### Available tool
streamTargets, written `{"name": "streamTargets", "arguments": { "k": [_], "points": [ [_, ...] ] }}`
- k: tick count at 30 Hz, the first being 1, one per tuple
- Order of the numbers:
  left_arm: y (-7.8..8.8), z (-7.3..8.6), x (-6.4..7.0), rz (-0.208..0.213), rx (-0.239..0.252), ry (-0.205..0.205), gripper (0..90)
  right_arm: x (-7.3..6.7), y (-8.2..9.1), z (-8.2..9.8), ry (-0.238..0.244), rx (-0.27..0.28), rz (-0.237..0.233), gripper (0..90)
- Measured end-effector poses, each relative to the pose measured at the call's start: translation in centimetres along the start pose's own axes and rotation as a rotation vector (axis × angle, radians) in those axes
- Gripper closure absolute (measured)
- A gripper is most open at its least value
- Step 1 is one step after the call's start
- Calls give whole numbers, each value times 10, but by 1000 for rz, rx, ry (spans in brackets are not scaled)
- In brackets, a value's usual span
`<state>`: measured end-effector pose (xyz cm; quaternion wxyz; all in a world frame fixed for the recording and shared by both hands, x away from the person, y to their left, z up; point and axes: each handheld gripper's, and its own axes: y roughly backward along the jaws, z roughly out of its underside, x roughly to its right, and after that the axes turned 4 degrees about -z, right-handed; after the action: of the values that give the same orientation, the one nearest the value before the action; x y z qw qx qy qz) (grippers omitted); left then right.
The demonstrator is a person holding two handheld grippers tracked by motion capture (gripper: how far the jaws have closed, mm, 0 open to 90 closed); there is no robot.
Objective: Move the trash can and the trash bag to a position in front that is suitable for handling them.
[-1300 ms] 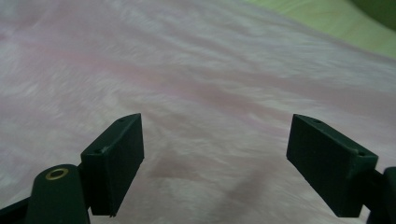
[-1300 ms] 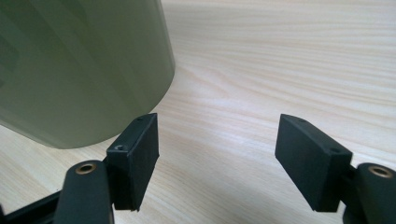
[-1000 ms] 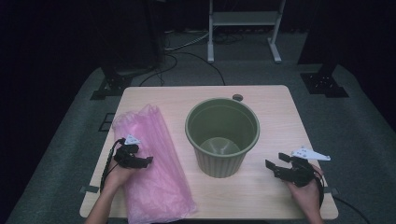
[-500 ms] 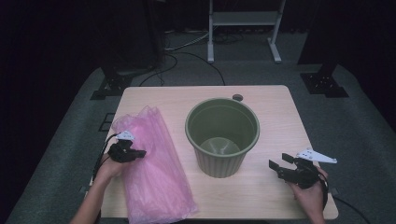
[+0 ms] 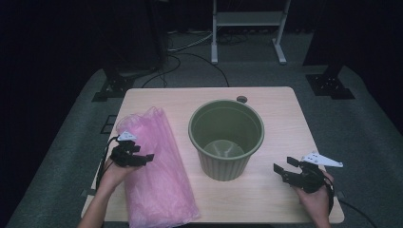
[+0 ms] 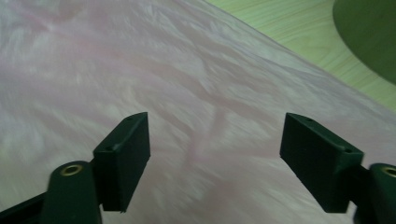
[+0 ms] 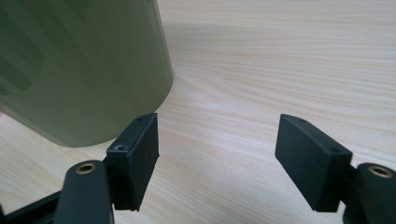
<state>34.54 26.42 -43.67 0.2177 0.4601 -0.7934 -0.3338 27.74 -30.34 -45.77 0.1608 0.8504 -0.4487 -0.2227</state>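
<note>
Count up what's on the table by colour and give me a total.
Pink: 1, the plastic bag
Green: 1, the bin
Dark: 1, a small round thing at the far edge
Total: 3

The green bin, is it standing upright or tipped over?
Upright: the green bin stands on the table with its open mouth facing up and its bare bottom visible inside.

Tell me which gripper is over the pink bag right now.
The left gripper: its jaws, which have just been opening, stand apart above the pink bag with nothing between them. The right gripper sits over bare table, right of the green bucket.
</note>
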Motion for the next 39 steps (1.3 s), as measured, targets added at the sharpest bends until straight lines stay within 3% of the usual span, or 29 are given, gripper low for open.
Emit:
{"name": "streamTargets", "arguments": {
  "k": [1, 5, 6, 9, 10, 11, 12, 13, 14, 15, 16, 17, 18, 19, 21, 23, 26, 27, 28, 29, 31, 32, 33, 34, 35, 36, 37, 38, 39],
  "points": [
    [0, 0, 0, 0, 0, 0, 186, 0, 0, 0, 0, 0, 0, 295],
    [10, 21, 22, -22, 13, 25, 178, 0, 1, -1, 0, 4, -5, 295],
    [6, 30, 34, 8, -19, 7, 177, -1, 0, 0, 0, 1, -11, 295],
    [3, 35, 42, 6, -49, -22, 178, -1, -1, 0, 6, -2, -14, 295],
    [-3, 40, 49, 16, -74, -59, 225, -2, -1, 0, 7, -4, -13, 295],
    [-3, 40, 49, 16, -74, -59, 253, -2, -1, 0, 7, -4, -13, 295],
    [-3, 42, 52, -22, -59, -116, 291, -2, -1, 0, 6, -1, -14, 295],
    [-3, 42, 52, -22, -59, -116, 359, -2, -1, 0, 5, 0, -14, 295],
    [0, 44, 48, 8, -44, -153, 449, -2, -1, 0, 4, 0, -13, 295],
    [0, 44, 48, 8, -44, -153, 578, -2, -1, 0, 4, 0, -13, 295],
    [5, 47, 40, 60, -44, -197, 693, -2, -2, 0, 1, -1, -11, 295],
    [5, 47, 40, 60, -44, -197, 781, -2, -2, 0, 1, -1, -11, 295],
    [8, 49, 31, 112, -56, -221, 852, -2, -2, 0, 0, -2, -10, 295],
    [10, 51, 24, 133, -57, -239, 899, -3, -3, 0, 1, -2, -10, 295],
    [14, 52, 9, 165, -75, -271, 900, -4, -4, 0, 1, -3, -8, 295],
    [16, 51, 3, 160, -89, -290, 900, -5, -4, 0, 2, -5, -9, 295],
    [19, 48, -16, 179, -134, -393, 900, -7, -6, 0, 9, -10, -8, 291],
    [21, 43, -29, 208, -181, -501, 900, -7, -7, 0, 10, -12, -7, 291],
    [21, 41, -35, 233, -202, -543, 900, -7, -7, 0, 8, -10, -8, 292],
    [21, 41, -35, 233, -202, -543, 900, -7, -7, 0, 8, -10, -8, 292],
    [21, 37, -43, 297, -239, -577, 900, -7, -7, 1, 6, -10, -6, 291],
    [24, 33, -46, 322, -221, -537, 848, -7, -6, 1, 5, -10, -3, 291],
    [24, 33, -46, 322, -221, -537, 731, -7, -6, 1, 5, -10, -3, 291],
    [29, 25, -45, 348, -149, -447, 652, -6, -4, 1, 1, -7, 0, 291],
    [32, 21, -45, 331, -111, -408, 555, -5, -3, 1, -1, -5, 1, 291],
    [32, 21, -45, 331, -111, -408, 460, -4, -3, 1, -5, -4, 2, 291],
    [33, 17, -45, 305, -82, -356, 460, -4, -3, 1, -5, -4, 2, 291],
    [33, 13, -46, 271, -61, -316, 333, -3, -3, 1, -12, -4, 2, 291],
    [32, 9, -46, 224, -43, -277, 333, -3, -3, 1, -12, -4, 2, 291]
  ]
}}
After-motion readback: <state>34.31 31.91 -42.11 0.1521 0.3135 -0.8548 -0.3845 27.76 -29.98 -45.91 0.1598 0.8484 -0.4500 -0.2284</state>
